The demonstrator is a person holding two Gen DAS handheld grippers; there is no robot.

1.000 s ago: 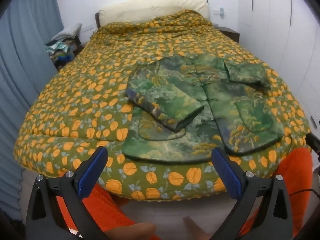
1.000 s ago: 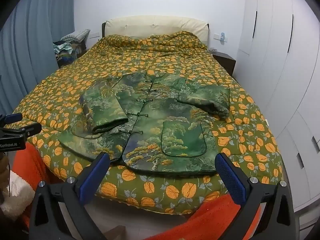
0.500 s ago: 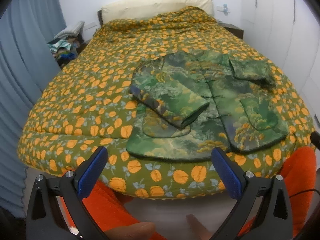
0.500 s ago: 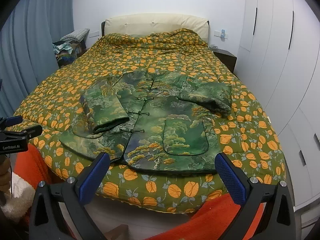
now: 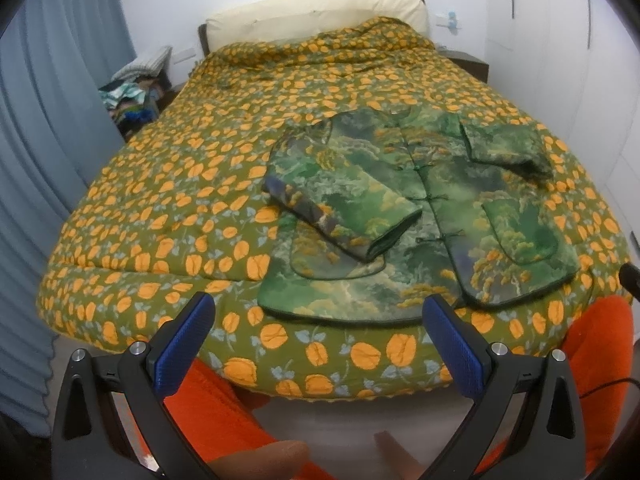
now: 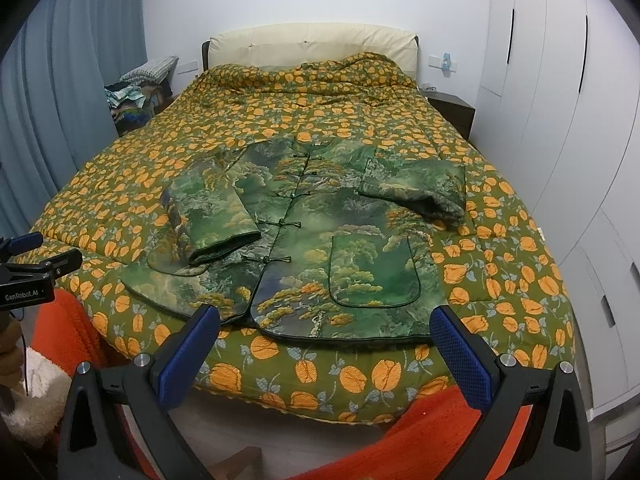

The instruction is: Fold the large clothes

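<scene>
Bed (image 6: 132, 184): orange-leaf quilt carries everything I work on.
Jacket (image 6: 320, 240): flat, buttoned, at the foot edge of the bed, hem toward me, both sleeves folded in.
Left sleeve (image 5: 344, 204): lies across the chest.
Right sleeve (image 6: 416, 192): folded at the shoulder.
Left claw (image 5: 316, 344): fingers apart, empty, short of the hem.
Right claw (image 6: 324, 352): fingers apart, empty.
Next, I judge: pinch both hem corners together, lift evenly, carry to the collar.

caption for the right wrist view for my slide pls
Open right gripper hovers off the foot of the bed, facing a green landscape-print jacket with both sleeves folded in on the orange-leaf quilt.
</scene>
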